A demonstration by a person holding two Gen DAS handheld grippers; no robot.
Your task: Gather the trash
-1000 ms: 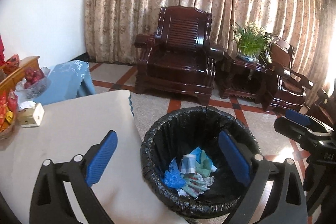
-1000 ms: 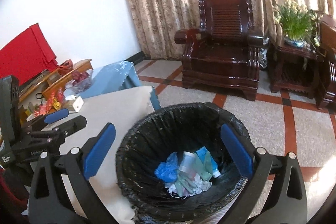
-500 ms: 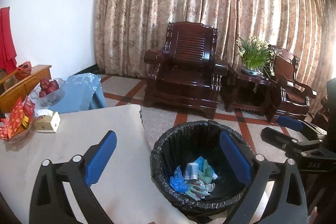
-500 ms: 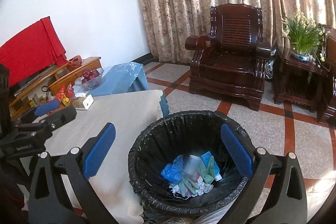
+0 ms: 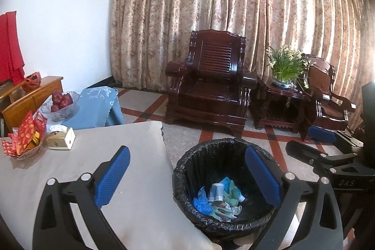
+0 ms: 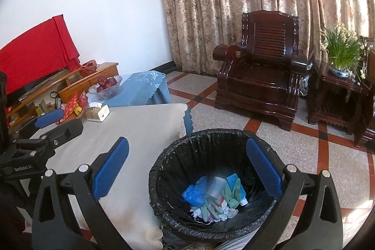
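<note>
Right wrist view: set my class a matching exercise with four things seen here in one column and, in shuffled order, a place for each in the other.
Things:
1. crumpled trash
2. apples
3. tissue box
4. potted plant

Places:
A. on the dark wooden side table
B. in the glass bowl on the blue cloth
C. at the bottom of the black-lined bin
D. on the beige tablecloth, near its far edge

Pairs: 1-C, 2-B, 3-D, 4-A

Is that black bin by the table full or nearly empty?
Nearly empty. The bin holds only a small pile of trash at the bottom, blue plastic, gloves and crumpled paper; bare black liner shows above it.
</note>
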